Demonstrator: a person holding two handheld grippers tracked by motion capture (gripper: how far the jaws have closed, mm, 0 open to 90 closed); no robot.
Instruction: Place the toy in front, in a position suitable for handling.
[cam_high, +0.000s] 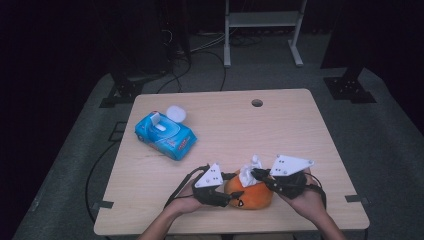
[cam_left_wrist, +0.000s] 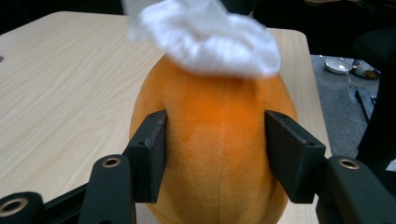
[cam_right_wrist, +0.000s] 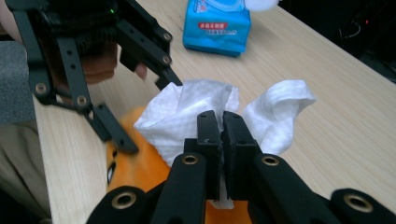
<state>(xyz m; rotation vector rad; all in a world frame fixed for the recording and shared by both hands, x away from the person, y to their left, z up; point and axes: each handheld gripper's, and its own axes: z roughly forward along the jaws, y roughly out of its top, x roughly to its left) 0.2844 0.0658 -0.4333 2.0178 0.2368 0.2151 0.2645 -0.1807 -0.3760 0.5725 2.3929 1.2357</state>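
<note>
Left tongs (cam_left_wrist: 215, 154) clamp orange plush toy (cam_left_wrist: 215, 140); right tongs (cam_right_wrist: 223, 135) pinched tight on white wipe (cam_right_wrist: 187, 116).

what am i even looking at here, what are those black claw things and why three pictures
A person sits at a light wooden table and holds a hand tool in each hand: black two-jaw grippers, each with a small camera on it. No robot arm is involved.

The high view looks down on the table from above. The other two pictures come from the cameras on the grippers, looking along their own jaws.

The left gripper has its jaws pressed against both sides of a round orange plush toy, keeping it steady. The right gripper is shut on a crumpled white wet wipe that lies on top of the toy.

Farther back on the table lies a blue soft pack of wipes with its white lid flipped open.
</note>
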